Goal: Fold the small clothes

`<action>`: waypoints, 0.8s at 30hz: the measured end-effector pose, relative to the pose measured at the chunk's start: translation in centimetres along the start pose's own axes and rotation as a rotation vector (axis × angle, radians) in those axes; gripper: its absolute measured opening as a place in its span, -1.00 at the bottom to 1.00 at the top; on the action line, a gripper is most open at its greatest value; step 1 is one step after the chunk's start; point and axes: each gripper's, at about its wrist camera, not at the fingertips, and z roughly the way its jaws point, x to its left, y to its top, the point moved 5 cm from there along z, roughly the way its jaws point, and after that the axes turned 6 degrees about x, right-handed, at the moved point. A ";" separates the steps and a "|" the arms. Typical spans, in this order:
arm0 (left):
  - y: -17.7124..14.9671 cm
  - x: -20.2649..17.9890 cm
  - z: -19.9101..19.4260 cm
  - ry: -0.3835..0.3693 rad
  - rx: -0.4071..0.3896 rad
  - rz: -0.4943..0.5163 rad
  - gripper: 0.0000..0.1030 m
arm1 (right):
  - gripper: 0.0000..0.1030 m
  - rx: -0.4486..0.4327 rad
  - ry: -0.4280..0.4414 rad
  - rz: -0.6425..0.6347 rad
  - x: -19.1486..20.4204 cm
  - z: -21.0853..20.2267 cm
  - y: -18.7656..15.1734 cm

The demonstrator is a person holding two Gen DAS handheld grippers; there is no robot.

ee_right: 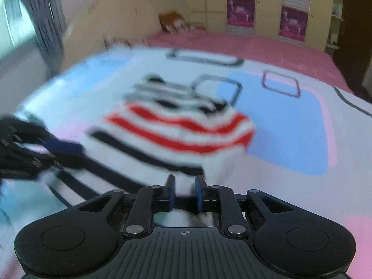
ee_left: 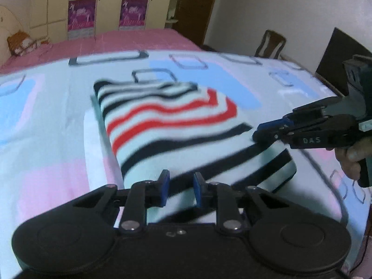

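A small white garment with black and red stripes lies partly folded on a patterned bedsheet. My left gripper sits at its near edge, fingers a little apart with the cloth between them. My right gripper shows at the right, pinched on the garment's right edge. In the right wrist view the same garment is blurred, my right gripper has white cloth between its fingers, and my left gripper comes in from the left on the garment's edge.
The sheet covers a pink bed. A wardrobe with pink panels stands behind. A wooden chair and a dark screen are at the right. A curtain hangs at the left.
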 end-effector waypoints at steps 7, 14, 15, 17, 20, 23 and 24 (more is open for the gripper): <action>-0.3 -0.5 -0.6 0.013 -0.022 -0.023 -0.63 | -0.67 -0.010 -0.052 0.061 -1.0 0.5 -0.4; -3.2 -1.1 -2.7 0.019 -0.022 -0.070 -0.67 | -0.67 -0.032 0.024 0.001 2.5 -3.3 -2.5; -3.4 -1.0 -2.5 0.024 -0.017 -0.080 -0.67 | -0.67 -0.013 0.019 -0.016 2.9 -3.0 -3.1; -3.5 -1.1 -2.2 0.038 -0.015 -0.093 -0.66 | -0.67 0.045 -0.019 -0.031 3.0 -1.6 -4.2; -3.7 -1.2 -1.1 0.061 -0.003 -0.111 -0.67 | -0.67 0.074 -0.048 -0.012 2.3 0.0 -5.1; -4.0 -1.6 -0.7 0.092 -0.008 -0.112 -0.69 | -0.67 0.063 -0.044 0.017 1.8 0.4 -5.3; -4.0 -1.7 -0.6 0.105 -0.010 -0.108 -0.69 | -0.67 0.060 -0.042 0.024 1.7 0.4 -5.3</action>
